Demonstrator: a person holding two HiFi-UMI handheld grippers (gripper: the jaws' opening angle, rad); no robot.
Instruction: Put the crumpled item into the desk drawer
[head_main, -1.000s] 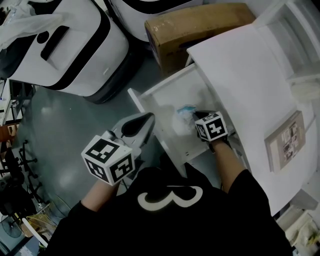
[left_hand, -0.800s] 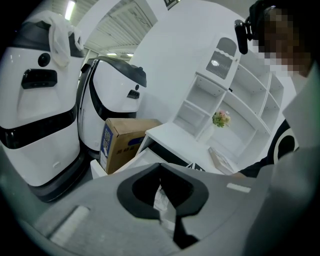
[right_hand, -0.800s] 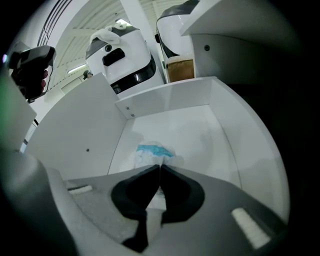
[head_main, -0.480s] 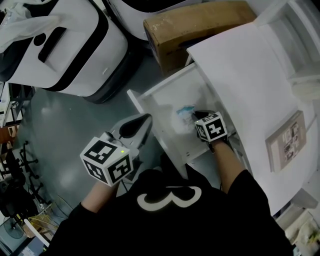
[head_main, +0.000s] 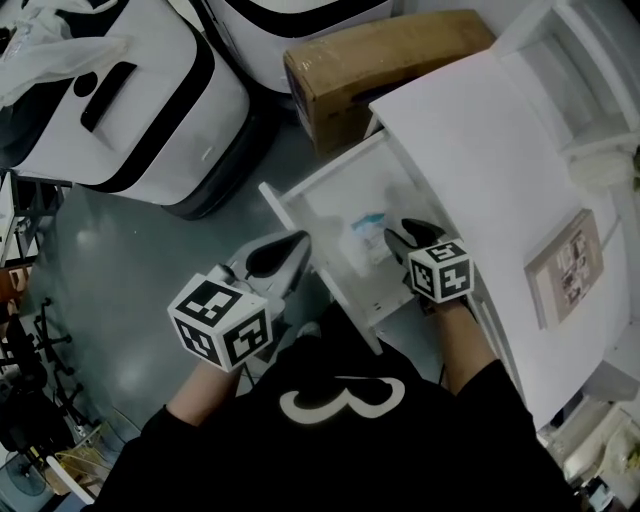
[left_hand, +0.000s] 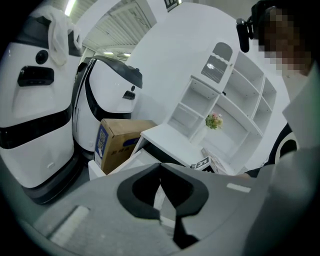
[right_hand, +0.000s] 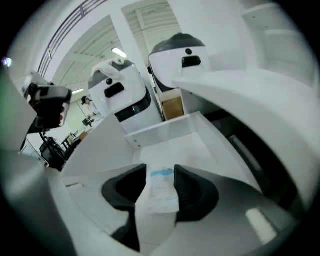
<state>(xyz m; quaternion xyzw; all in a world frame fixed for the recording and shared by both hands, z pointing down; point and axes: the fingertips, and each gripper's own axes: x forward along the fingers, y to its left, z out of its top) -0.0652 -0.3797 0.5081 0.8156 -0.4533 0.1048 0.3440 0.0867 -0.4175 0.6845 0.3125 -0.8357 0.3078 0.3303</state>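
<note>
Grey floor; cardboard box beside 2 white machines; white shelves behind.

Right gripper opening, left gripper closed

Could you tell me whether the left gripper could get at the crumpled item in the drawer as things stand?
Probably not cleanly: the drawer is open, but the right gripper hovers there, jaws opening with the crumpled item between them, blocking the left gripper.

A white "3" shows on the person's black shirt; the cardboard box label is illegible.
</note>
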